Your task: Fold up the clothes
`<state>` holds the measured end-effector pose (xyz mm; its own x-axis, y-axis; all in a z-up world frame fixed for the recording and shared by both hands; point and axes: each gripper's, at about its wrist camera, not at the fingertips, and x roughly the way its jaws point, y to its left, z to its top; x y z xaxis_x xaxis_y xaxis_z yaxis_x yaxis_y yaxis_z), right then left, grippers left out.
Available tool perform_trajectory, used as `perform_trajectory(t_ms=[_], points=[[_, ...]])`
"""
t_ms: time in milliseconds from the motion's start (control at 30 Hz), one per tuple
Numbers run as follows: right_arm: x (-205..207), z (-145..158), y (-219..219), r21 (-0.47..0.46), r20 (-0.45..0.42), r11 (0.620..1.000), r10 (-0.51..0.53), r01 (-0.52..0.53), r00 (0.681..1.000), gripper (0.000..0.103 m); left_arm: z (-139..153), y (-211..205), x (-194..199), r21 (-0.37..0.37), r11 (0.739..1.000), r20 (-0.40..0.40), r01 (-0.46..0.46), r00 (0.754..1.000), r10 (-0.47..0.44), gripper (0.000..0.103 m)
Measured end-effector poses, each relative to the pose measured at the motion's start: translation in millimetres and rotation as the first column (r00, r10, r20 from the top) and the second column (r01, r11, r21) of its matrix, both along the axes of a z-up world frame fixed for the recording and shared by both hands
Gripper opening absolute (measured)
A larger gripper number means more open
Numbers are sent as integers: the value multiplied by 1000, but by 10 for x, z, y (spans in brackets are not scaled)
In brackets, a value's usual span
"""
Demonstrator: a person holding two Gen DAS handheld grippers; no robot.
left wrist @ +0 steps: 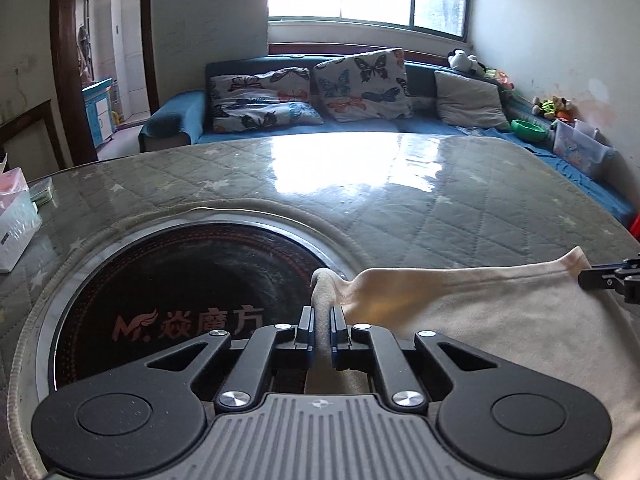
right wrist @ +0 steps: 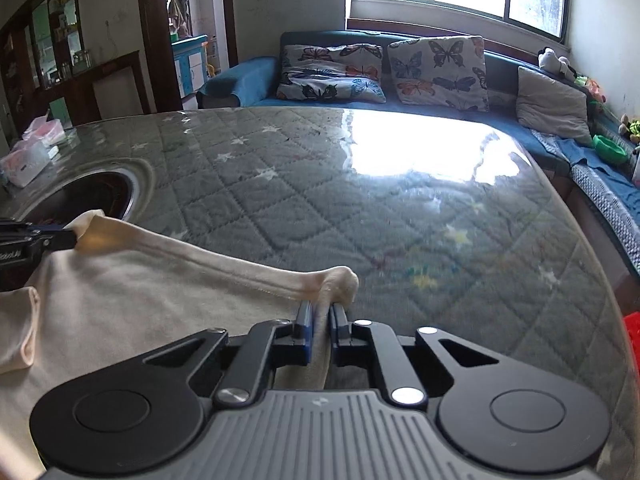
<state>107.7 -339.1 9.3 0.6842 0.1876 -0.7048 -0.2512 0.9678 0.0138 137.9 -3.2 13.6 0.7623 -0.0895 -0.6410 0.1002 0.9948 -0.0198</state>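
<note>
A cream garment (left wrist: 500, 320) lies on the quilted table, its far edge stretched taut between my two grippers. My left gripper (left wrist: 322, 312) is shut on the left corner of that edge, above the black round hob. My right gripper (right wrist: 322, 312) is shut on the right corner of the garment (right wrist: 140, 300). The right gripper's tip shows at the right edge of the left wrist view (left wrist: 612, 278). The left gripper's tip shows at the left edge of the right wrist view (right wrist: 44, 238). A folded sleeve (right wrist: 20, 328) lies at the left.
A glass-covered quilted table (right wrist: 360, 200) holds a black round hob (left wrist: 180, 304) set into it. White and pink boxes (left wrist: 14, 224) stand at the table's left edge. A blue sofa with butterfly cushions (left wrist: 360, 84) and toys runs behind and along the right.
</note>
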Motion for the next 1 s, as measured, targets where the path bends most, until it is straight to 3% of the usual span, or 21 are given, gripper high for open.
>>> perform_trajectory(t_ms=[200,333,467,600,733,933,1000], points=[[282,-19,140,-45,-1,999,18,-18,1000,8,12,109,155,-26,999,-26,-29,999,28,12],[251,22,194,-76,3,996,43,-43,999,13,137,200,14,-40,999,0,-17,1000,17,15],[32,97,206,-71,10,995,76,-75,997,17,284,177,-318,-28,998,33,51,998,-50,29],[-282,176,249,-65,21,989,132,-131,991,36,337,35,-735,-8,987,53,161,986,-160,30],[-607,235,314,-64,27,982,181,-179,983,39,247,-182,-1040,53,967,48,249,967,-252,39],[-1131,323,342,-54,40,971,237,-234,971,46,41,-279,-1073,106,968,6,226,974,-228,38],[-1296,321,344,-68,44,968,246,-243,968,47,1,-253,-1069,104,971,8,216,976,-218,33]])
